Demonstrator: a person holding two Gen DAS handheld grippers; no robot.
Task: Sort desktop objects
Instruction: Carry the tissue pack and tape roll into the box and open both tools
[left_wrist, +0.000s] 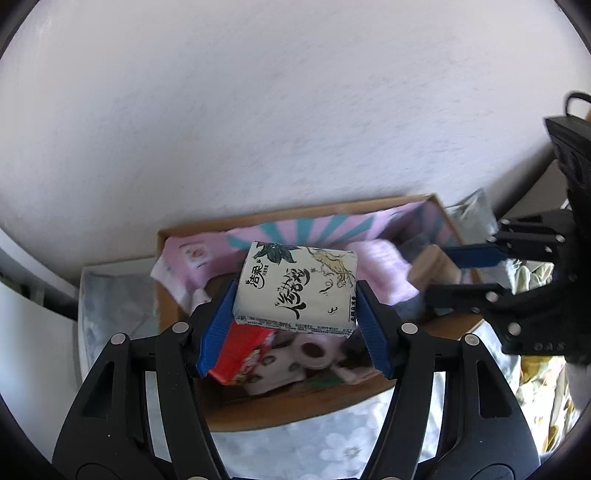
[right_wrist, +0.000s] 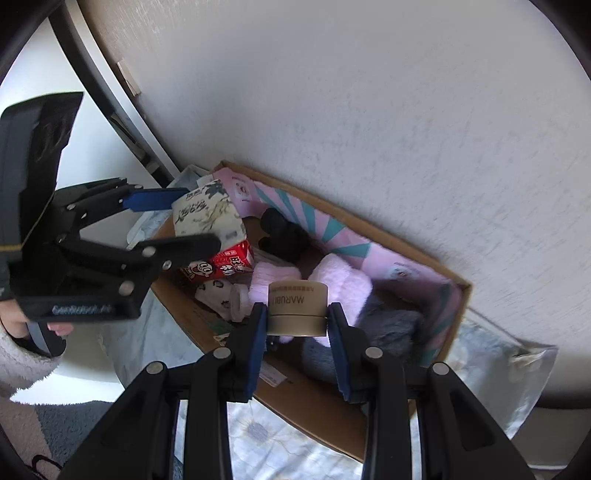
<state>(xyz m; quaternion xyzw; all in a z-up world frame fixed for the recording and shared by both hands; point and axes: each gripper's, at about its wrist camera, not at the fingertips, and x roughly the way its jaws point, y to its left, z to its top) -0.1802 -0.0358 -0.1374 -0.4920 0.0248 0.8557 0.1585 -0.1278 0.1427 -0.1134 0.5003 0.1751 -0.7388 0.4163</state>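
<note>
Cardboard box (right_wrist: 436, 271) against the wall, crammed with pink fluff (right_wrist: 343, 284). Above it, left gripper (left_wrist: 295, 314) half open, clamping a tissue pack (left_wrist: 295, 284); at three o'clock, right gripper (right_wrist: 297, 325) narrowly pinching a small round tin (right_wrist: 297, 306).

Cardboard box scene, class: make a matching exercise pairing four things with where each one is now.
Things:
1. tissue pack
2. round tin
3. red snack packet
4. black plush toy

Places:
A. lying in the cardboard box under the tissue pack
B. held in the right gripper
C. held in the left gripper
D. by the box's striped pink wall

Pairs: 1-C, 2-B, 3-A, 4-D
</note>
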